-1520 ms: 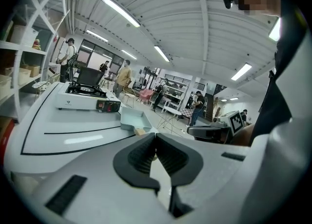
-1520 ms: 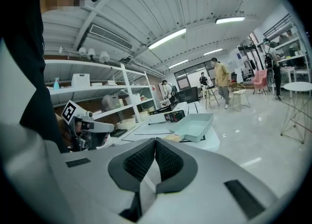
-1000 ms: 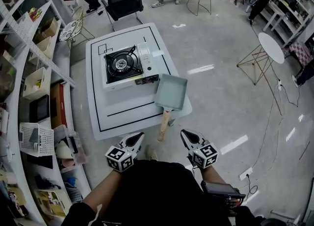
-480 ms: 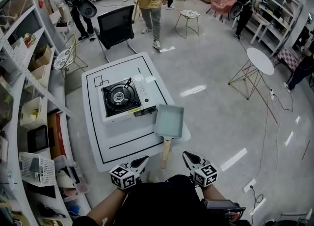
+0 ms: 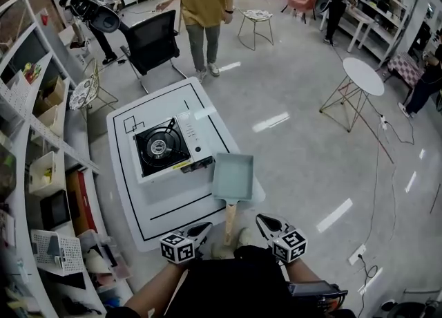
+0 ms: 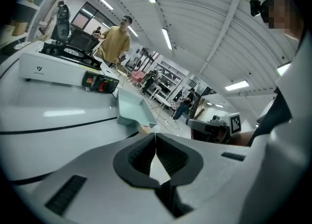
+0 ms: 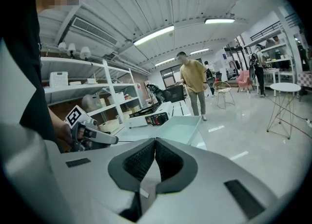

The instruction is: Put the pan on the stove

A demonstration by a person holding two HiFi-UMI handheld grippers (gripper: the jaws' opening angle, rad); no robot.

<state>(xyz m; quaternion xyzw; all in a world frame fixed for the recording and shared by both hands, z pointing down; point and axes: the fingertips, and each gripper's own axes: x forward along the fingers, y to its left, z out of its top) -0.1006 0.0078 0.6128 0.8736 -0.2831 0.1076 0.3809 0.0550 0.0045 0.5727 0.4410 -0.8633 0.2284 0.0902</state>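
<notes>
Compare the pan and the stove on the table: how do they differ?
Colour: pan pale blue-green, wooden handle; stove white, black burner top. Size: pan smaller than stove. Place: stove mid-table; pan at the near right corner, handle past the edge. Both are squarish and rest on the white table.

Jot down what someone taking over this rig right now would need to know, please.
Left gripper: shut, empty, held short of the table.
Right gripper: shut, empty, also short of the table.
Pan: on the table's near right corner, beside the stove, with its wooden handle pointing towards the person.
Done: nothing yet.
Left: grasp the handle, lift the pan, set it on the stove.
</notes>
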